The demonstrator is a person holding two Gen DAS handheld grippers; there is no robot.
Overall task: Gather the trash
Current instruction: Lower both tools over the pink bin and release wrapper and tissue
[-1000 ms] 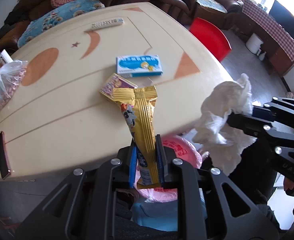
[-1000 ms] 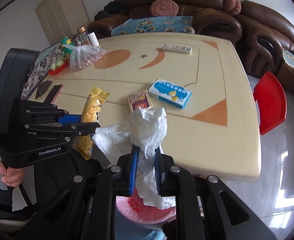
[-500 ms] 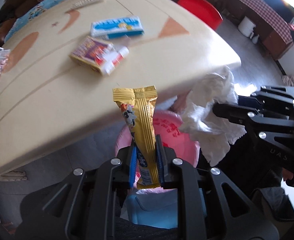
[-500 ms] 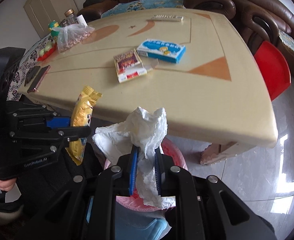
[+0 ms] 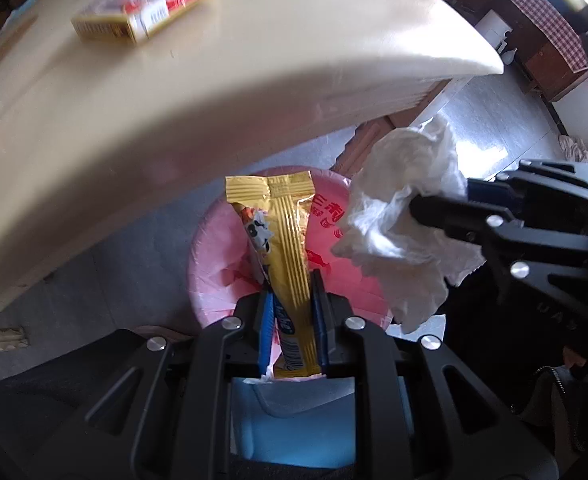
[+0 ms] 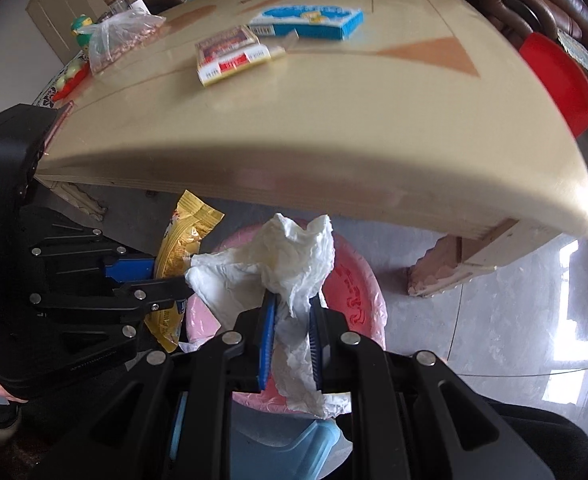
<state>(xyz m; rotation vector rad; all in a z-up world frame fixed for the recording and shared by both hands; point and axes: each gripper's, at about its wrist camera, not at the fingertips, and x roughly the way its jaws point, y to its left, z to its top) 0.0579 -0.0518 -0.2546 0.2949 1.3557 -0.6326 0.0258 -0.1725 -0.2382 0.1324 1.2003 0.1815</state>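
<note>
A gold snack wrapper (image 5: 283, 240) stands upright between the blue pads of my left gripper (image 5: 291, 284), which is shut on it. Below it sits a bin lined with a pink bag (image 5: 213, 264), just under the table edge. My right gripper (image 6: 291, 308) is shut on a crumpled white tissue (image 6: 281, 264), held above the same pink-lined bin (image 6: 358, 292). In the left wrist view the tissue (image 5: 398, 224) and the right gripper (image 5: 422, 210) come in from the right. In the right wrist view the wrapper (image 6: 181, 248) and the left gripper (image 6: 173, 280) are at the left.
The cream table (image 6: 334, 120) overhangs the bin; on it lie a red and gold packet (image 6: 229, 54), a blue box (image 6: 310, 20) and a clear bag of nuts (image 6: 121, 38). A red stool (image 6: 562, 84) stands at the right. A pale blue container (image 5: 294, 428) is beneath the grippers.
Both grippers have sunk from above the tabletop to below its edge, with the wrapper and the tissue still held. The pink-lined bin now fills the middle of both views.
</note>
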